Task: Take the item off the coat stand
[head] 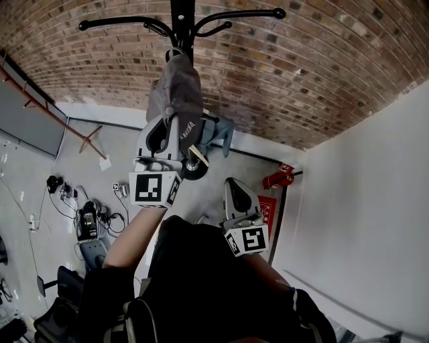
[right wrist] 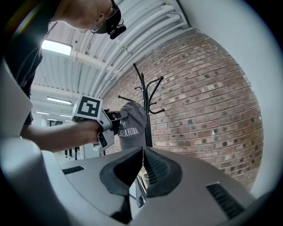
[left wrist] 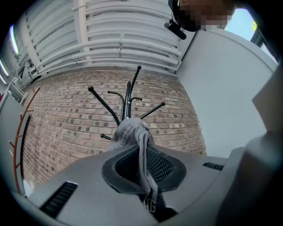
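Cap: a grey cap [head: 175,100] with white lettering hangs down the front of the stand's pole, below the curved arms. Its top lies against the pole, but whether it sits on a hook cannot be told.
Coat stand: a black coat stand [head: 181,20] with an upright pole and several thin arms ending in small knobs. No arm carries anything else.
Left claw: the left claw [left wrist: 143,165] is raised to the cap and clamped on a fold of its grey cloth. The fold runs down between the two pads, and the lettered edge hangs out below them.
Right claw: the right claw [right wrist: 142,165] is held lower and to the right of the left one, well apart from the cap. Its jaws are together with nothing between them, and they point towards the stand.
Left arm: the person's left arm [right wrist: 62,134] reaches up and out to the cap.
Backdrop: a brick wall [head: 301,67] stands behind the stand, with a white wall [head: 375,201] on its right.
Floor: the grey floor [head: 100,144] has cables and small gear lying at the far left.
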Available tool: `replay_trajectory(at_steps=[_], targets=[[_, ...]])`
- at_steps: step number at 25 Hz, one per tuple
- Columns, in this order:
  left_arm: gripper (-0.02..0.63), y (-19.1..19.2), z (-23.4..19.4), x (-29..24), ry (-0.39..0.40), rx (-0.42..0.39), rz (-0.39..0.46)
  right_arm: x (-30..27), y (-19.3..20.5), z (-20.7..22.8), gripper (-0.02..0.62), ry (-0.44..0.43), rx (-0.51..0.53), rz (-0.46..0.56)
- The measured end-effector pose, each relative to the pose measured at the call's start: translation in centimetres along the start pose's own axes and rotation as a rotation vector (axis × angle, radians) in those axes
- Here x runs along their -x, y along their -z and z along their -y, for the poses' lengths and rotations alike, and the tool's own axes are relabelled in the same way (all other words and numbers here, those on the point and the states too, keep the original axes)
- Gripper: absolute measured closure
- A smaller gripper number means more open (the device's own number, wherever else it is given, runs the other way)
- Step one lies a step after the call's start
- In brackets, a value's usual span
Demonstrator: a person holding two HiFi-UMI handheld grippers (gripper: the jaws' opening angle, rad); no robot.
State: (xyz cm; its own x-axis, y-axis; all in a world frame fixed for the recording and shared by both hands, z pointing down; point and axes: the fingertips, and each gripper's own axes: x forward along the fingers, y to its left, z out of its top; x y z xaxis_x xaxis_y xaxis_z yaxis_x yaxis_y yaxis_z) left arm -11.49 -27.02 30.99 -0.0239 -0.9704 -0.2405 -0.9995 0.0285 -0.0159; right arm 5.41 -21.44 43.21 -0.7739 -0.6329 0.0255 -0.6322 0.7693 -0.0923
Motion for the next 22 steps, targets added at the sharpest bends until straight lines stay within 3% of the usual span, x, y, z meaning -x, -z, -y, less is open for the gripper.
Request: replay_trajectory(at_steps=[22], targets=[[0.566,-3.2,-0.8,0.1,-0.005,-0.013,0.067,0.7,0.5,0.0,0.577,0.022,-0.010,-0.009]])
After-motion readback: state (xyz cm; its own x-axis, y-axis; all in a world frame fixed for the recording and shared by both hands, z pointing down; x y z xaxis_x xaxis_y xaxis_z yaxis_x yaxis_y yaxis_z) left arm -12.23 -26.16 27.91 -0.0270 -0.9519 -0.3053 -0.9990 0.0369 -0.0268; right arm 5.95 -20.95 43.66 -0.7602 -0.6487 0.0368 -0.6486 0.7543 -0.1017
